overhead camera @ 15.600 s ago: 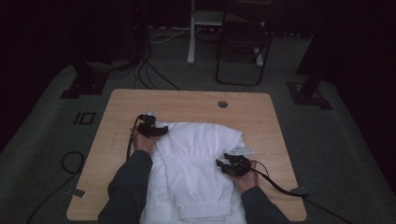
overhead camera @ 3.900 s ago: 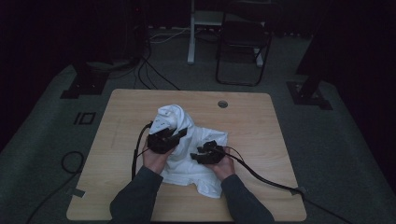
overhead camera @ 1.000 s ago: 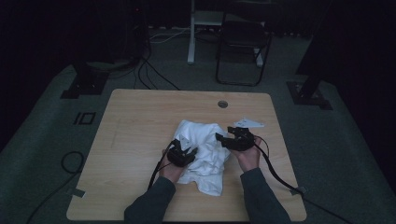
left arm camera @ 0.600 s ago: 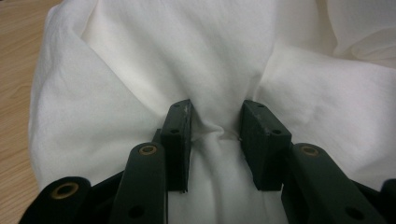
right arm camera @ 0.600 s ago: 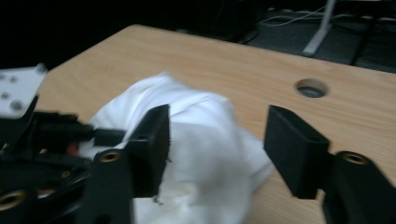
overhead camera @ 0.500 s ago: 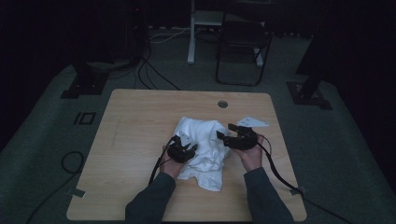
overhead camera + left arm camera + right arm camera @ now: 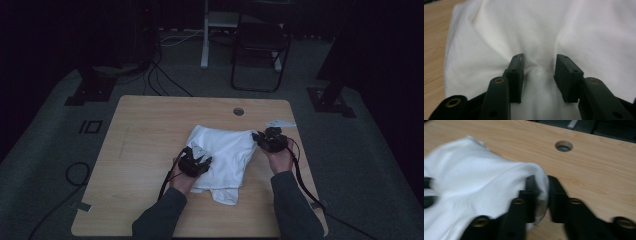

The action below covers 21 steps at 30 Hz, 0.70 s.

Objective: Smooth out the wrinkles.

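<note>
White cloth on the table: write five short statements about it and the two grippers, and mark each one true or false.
1. The white cloth lies on the wooden table. True.
2. The right gripper has an edge of the cloth between its jaws. True; they have just been closing on it.
3. The left gripper hangs over bare wood, away from the cloth. False; its jaws rest on the cloth, with a bunched fold between them.
4. The round hole in the table is covered by the cloth. False; it lies bare, beyond the cloth.
5. The cloth is dark blue. False; it is white.
</note>
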Each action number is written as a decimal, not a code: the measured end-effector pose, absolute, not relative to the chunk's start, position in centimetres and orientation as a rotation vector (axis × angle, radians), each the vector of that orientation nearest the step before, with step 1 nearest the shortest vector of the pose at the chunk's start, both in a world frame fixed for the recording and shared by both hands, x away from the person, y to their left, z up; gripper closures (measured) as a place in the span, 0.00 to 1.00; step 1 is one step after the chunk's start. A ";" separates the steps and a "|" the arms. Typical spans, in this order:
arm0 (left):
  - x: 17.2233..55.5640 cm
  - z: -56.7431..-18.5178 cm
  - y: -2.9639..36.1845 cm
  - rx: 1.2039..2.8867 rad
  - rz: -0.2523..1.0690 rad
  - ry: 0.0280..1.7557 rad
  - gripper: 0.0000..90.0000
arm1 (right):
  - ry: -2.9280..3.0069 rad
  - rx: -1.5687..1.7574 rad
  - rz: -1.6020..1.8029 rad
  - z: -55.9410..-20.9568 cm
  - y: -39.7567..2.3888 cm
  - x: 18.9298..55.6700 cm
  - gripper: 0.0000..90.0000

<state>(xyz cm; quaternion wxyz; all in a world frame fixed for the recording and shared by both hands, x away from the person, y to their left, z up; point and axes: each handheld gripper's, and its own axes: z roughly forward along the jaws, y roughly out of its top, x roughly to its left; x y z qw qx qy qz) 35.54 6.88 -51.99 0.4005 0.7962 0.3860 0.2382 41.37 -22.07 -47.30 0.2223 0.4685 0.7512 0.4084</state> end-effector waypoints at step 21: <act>29.8 -54.7 0.1 2.142 0.338 0.609 0.61 | 2.188 1.109 1.235 -48.9 -17.8 36.9 0.53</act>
